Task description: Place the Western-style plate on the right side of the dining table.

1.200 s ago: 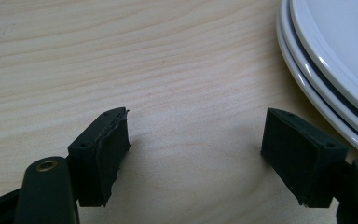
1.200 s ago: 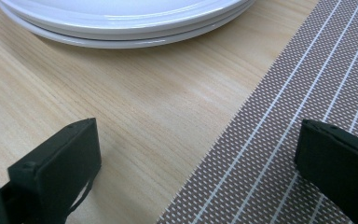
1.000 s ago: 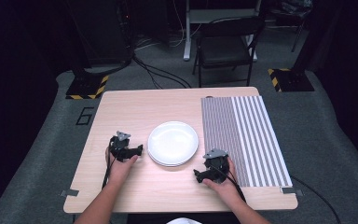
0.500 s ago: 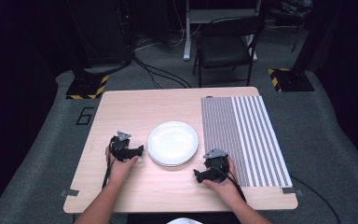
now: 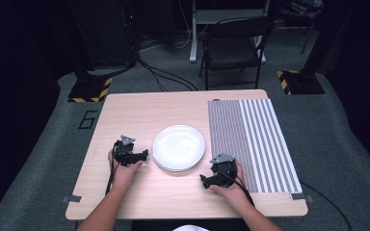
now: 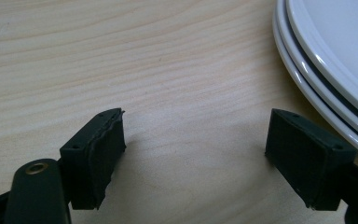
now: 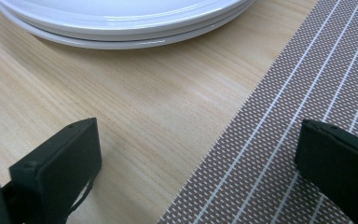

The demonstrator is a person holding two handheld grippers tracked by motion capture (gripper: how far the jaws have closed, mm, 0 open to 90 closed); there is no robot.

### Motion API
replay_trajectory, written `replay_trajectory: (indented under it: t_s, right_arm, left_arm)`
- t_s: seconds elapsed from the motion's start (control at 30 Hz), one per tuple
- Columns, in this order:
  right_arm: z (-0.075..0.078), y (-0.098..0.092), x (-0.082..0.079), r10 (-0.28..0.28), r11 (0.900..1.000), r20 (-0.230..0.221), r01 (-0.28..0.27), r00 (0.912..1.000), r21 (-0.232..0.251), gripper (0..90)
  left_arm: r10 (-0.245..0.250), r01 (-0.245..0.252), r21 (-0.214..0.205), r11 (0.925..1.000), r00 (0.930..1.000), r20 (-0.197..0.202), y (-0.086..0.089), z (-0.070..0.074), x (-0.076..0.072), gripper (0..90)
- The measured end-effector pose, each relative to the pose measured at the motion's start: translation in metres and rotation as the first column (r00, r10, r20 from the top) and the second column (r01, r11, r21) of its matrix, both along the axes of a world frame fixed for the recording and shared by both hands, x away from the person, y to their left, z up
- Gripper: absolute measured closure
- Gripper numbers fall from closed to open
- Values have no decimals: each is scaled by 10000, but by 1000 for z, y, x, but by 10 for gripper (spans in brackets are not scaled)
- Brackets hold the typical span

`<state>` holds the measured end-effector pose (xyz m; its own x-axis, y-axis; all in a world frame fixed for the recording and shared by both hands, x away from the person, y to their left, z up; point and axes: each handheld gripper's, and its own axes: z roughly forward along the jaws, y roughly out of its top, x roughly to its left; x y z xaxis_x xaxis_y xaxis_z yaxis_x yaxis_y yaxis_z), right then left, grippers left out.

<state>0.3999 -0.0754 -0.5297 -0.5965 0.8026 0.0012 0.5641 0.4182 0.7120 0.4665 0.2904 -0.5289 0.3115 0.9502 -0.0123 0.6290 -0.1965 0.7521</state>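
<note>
Both grippers, left (image 5: 143, 155) and right (image 5: 204, 179), sit wide open beside the plates (image 5: 178, 147), looks like two stacked. Next: probably grab a rim.

Striped woven placemat (image 5: 253, 144), grey-brown with white lines, lies flat on a light wooden table (image 5: 139, 110); one edge runs under the right gripper (image 5: 206, 179), well apart from the left gripper (image 5: 143, 155). Beyond both grippers, past the table's far edge, stand a black folding chair (image 5: 233, 48) and black cables (image 5: 166, 79) on grey carpet. Two yellow-and-black striped floor bases, one (image 5: 89, 90) ahead-left of the left gripper, the other (image 5: 300, 82) ahead-right of the right gripper; floor marking "6" (image 5: 87, 119) left of the left gripper.
</note>
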Motion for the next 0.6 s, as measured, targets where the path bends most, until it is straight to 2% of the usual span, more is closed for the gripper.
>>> replay_trajectory:
  t_s: [0.23, 0.33, 0.4, 0.6]
  right_arm:
    - [0, 0, 0, -94, 9999, 30, 94, 10000, 43, 15]
    - [0, -2, -1, -77, 10000, 220, 76, 9997, 39, 67]
    - [1, -2, -3, -282, 9995, 293, 277, 9992, 177, 143]
    - [1, -4, -4, -191, 9996, 513, 179, 9985, 235, 199]
  left_arm:
    - [154, -153, -53, 9999, 9999, 34, 1, 0, 0, 228]
    - [202, -201, -58, 9998, 9998, 49, 2, 0, -1, 249]
    - [262, -261, -98, 9996, 9996, 72, 2, 1, -1, 265]
    - [358, -356, -201, 9992, 9993, 93, 4, 1, -1, 318]
